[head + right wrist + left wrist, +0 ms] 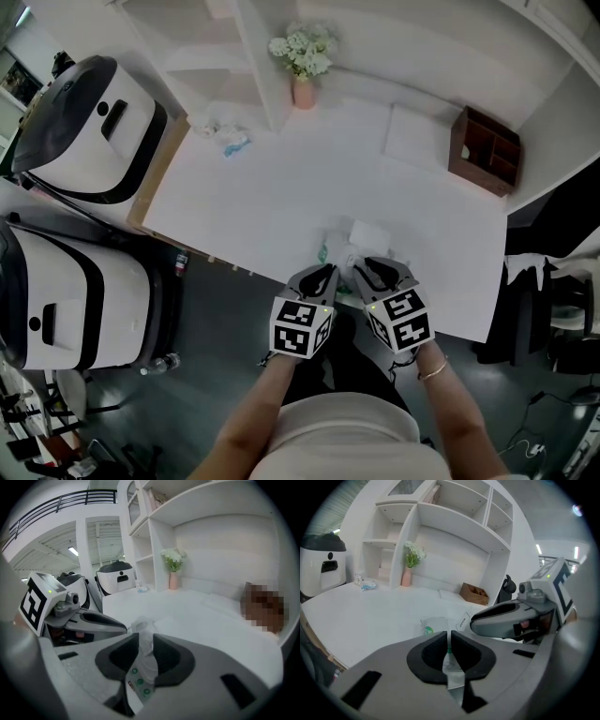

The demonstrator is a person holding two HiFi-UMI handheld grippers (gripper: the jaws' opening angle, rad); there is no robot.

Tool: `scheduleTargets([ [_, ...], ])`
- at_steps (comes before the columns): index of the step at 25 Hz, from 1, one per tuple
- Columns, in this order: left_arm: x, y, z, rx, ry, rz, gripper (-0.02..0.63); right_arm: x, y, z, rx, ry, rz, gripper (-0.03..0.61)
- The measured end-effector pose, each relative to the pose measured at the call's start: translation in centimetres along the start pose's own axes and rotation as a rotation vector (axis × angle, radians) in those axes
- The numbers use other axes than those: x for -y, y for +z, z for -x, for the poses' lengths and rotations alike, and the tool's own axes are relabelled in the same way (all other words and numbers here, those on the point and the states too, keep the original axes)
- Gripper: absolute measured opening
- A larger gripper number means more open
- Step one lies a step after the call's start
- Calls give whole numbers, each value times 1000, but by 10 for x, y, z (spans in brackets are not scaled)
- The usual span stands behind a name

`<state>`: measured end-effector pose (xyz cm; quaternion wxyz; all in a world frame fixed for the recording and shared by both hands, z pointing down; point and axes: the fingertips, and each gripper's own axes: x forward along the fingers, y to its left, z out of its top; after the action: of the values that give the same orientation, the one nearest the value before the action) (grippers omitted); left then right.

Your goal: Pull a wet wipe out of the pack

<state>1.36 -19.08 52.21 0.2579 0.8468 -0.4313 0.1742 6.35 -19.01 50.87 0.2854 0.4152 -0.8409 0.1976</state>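
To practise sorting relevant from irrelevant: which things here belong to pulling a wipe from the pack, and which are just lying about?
Job: wet wipe pack; left gripper and right gripper, both shut on it.
Lying about: flower vase; wooden organiser; crumpled wrappers.

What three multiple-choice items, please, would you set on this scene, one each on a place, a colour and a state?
1. Where on the table does the vase stand?
A. far edge
B. near edge
C. middle

2. What colour is the vase?
A. blue
B. pink
C. black

3. What are the left tongs doing?
A. gaping wide, empty
B. lying flat
C. shut on the edge of the pack

Answers:
1 A, the head view shows it at the table's far side.
2 B, its body is pale pink.
3 C, the left gripper view shows the pack's thin edge pinched between the closed tongs.
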Motion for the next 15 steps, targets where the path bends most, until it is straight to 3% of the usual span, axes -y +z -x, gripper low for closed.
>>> scheduleTargets([
  [7, 0, 1, 0, 5, 2, 5, 20, 2, -6, -8, -61, -9, 18, 87],
  [15, 0, 2, 1, 8, 6, 8, 20, 3, -1, -4, -33, -10, 12, 11],
])
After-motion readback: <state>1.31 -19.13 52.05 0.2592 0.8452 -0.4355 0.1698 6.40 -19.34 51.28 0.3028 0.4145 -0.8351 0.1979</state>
